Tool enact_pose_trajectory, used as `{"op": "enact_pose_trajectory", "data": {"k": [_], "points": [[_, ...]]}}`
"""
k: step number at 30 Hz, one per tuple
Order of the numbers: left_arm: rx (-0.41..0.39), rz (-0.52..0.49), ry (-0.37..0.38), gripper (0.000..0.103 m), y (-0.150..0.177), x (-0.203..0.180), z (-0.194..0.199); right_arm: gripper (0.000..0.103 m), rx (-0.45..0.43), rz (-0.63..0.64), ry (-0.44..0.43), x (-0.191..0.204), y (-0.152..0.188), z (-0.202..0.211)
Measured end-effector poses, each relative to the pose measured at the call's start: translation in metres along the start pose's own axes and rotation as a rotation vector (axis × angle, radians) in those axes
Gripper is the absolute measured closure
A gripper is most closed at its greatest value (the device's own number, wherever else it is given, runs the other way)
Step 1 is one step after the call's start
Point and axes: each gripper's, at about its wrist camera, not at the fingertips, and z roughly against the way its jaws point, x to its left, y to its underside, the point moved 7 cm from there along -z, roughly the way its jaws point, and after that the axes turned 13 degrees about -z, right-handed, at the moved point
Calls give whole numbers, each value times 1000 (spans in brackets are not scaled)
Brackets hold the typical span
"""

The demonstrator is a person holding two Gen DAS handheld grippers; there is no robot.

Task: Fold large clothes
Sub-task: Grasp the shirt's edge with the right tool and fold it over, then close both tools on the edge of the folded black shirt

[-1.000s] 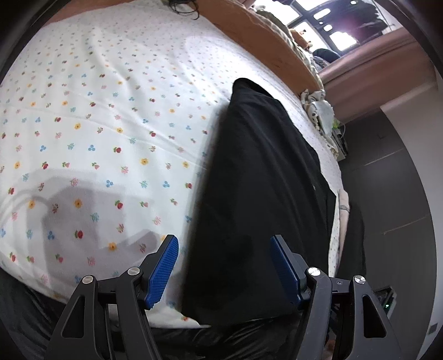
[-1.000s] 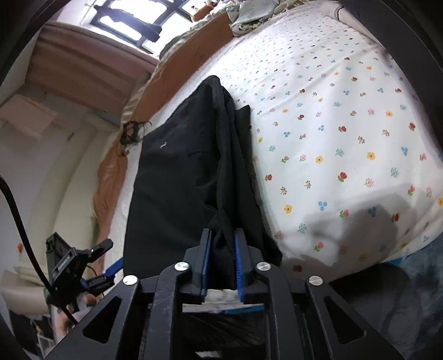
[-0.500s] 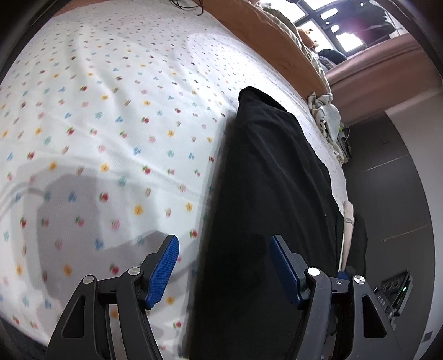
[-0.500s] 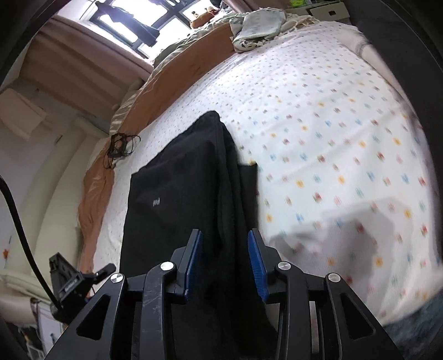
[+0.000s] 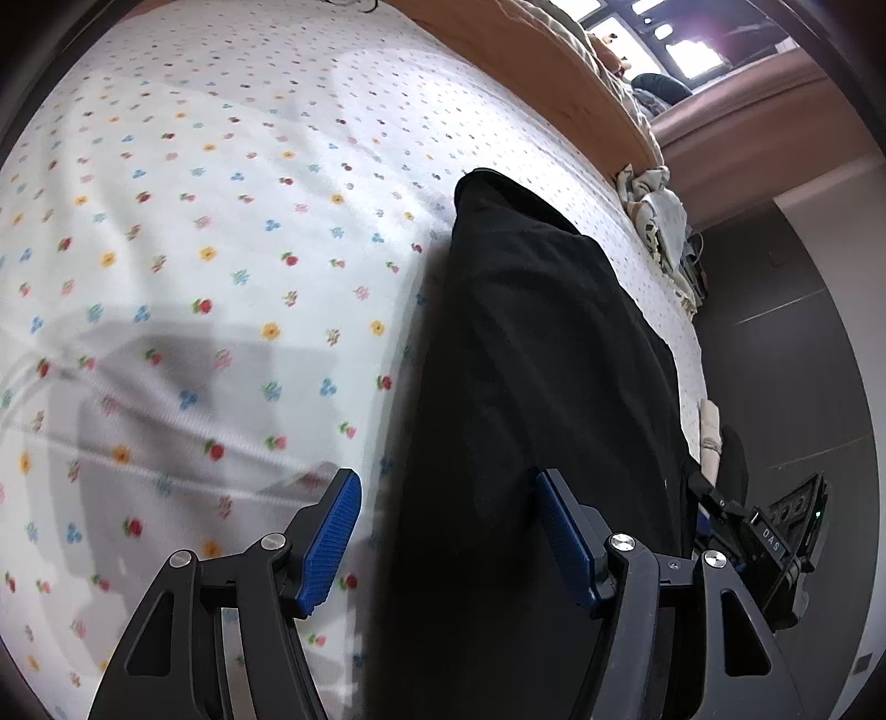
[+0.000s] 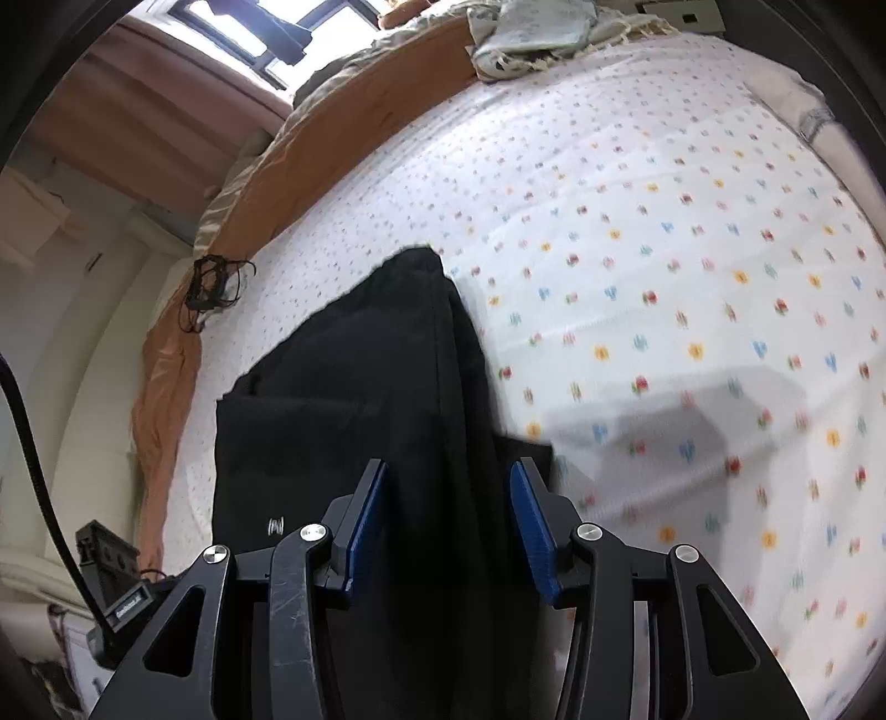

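A large black garment point(image 5: 531, 387) lies folded lengthwise on the flowered white bedsheet point(image 5: 221, 221). My left gripper point(image 5: 448, 531) is open and empty, low over the garment's near left edge. In the right wrist view the same garment point(image 6: 354, 421) shows a raised ridge of folds running away from me. My right gripper point(image 6: 448, 515) is open, its blue pads on either side of that ridge, not gripping it. The other gripper shows at the right edge of the left wrist view point(image 5: 786, 531) and at the lower left of the right wrist view point(image 6: 111, 576).
An orange blanket point(image 6: 343, 138) runs along the bed's far side. A pale crumpled cloth pile point(image 6: 531, 33) lies at the far corner, and it also shows in the left wrist view point(image 5: 659, 216). A tangle of black cable point(image 6: 213, 285) rests on the blanket. A dark wall point(image 5: 786, 343) borders the bed.
My right gripper was shut on the garment's fold a second ago, and has opened and let it go. Both grippers have moved forward over the bed.
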Motion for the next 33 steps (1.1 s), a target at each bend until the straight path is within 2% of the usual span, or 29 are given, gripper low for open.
{"op": "enact_pose_trajectory", "data": {"k": [1,3,4,9,13,16,18,19,20,22,25,33], "points": [[2,-5,3,40,-1,-2,-1,57,-5,4,-3,2,-2,0],[7,-16,11,43,-3,-6,-3,75,-12,5,-10,3,-6,-1],[7,-23,13,47,-4,-9,-3,92,-5,9,-26,4,-6,-2],[6,-64,1,49,-7,-26,-2,99,-43,38,-48,5,-2,5],[10,-62,22,49,-11,-29,-2,99,-52,-31,-51,-17,3,14],[1,-59,-2,49,-18,-24,-6,99,-33,-51,-51,-27,6,9],[8,-70,-13,49,-22,-23,-11,96,-17,-62,-53,-27,7,7],[14,-71,-15,49,-23,-22,-14,85,-9,-75,-65,-27,5,10],[20,-69,-15,49,-23,-21,-16,66,-6,-84,-58,-28,4,11],[20,-68,-11,49,-26,-21,-18,47,-22,-102,-48,-34,1,18],[20,-75,-9,49,-28,-20,-20,46,-4,-129,-87,-42,2,21],[29,-52,10,48,-31,-16,-31,46,155,-182,-180,-51,18,-10]]}}
